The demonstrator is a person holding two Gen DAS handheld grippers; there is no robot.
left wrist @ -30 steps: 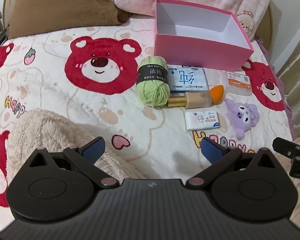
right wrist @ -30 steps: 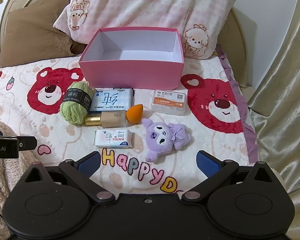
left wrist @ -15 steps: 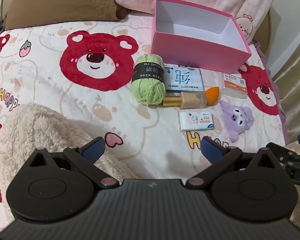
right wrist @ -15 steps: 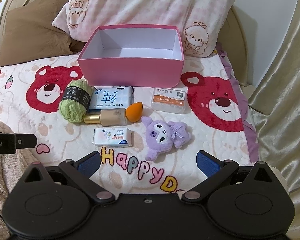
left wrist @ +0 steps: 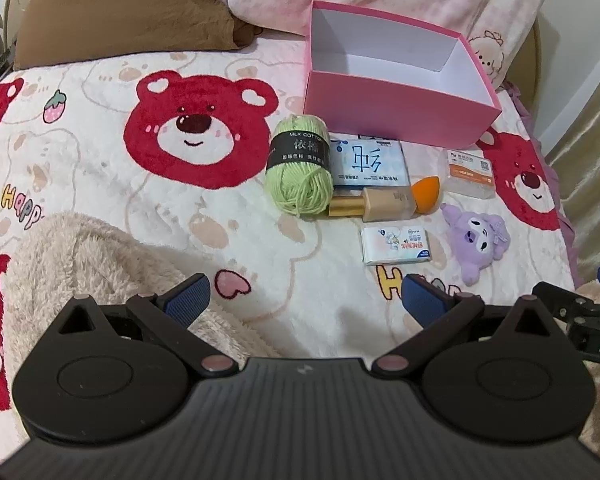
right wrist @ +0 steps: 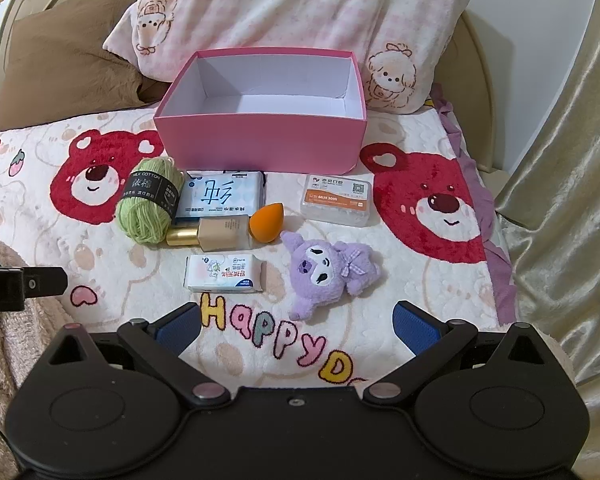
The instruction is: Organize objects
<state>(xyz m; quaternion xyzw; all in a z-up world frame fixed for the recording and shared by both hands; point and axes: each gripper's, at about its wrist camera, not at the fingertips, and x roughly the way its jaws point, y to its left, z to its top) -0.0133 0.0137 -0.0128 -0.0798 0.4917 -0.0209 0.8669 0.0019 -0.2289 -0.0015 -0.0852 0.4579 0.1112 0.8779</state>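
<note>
Right wrist view: both grippers hover wide open and empty, short of the items.
Since a second ago, right gripper has eased nearer the plush toy; left gripper merely re-aimed; pink box holds nothing, sorting unstarted.
</note>
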